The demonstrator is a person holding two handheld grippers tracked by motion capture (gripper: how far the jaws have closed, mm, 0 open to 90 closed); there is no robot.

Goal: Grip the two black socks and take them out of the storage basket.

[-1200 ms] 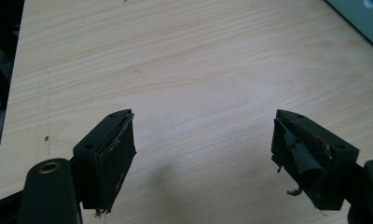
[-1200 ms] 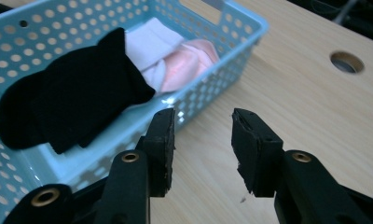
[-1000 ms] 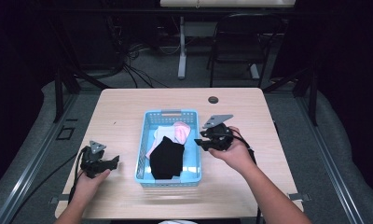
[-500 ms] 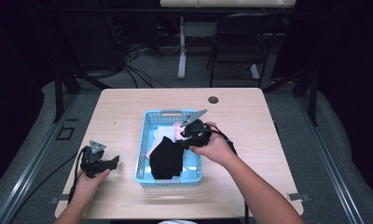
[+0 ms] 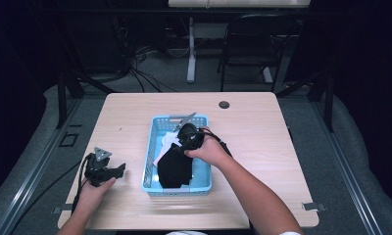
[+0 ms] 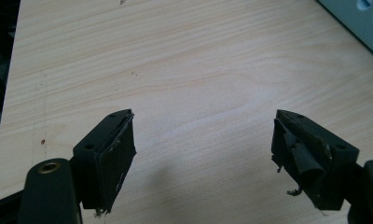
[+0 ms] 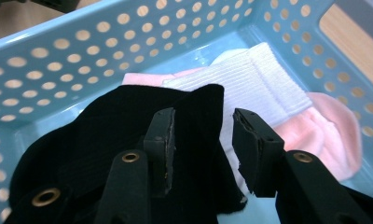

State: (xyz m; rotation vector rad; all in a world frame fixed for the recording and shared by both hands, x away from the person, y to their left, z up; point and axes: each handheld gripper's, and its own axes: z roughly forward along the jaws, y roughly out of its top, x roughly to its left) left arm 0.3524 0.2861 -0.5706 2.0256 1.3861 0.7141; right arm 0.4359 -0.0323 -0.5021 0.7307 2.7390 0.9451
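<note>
Right gripper [image 7: 201, 140] sits low inside the blue basket [image 5: 154, 147] at the table's [image 5: 262, 122] middle, jaws parted and just widened, over the black sock's [image 7: 105, 140] edge without clamping it. White sock [image 7: 259, 79] and pink sock [image 7: 324, 121] lie just beyond. Left gripper [image 6: 203, 154] rests wide apart, empty, above bare tabletop left of the basket.

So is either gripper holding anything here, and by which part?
Nothing held: right gripper open over the black sock; left gripper open above the table.

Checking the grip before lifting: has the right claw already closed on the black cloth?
No: in the right gripper view the right claw stands open above the black cloth, with a gap between its pads.
</note>
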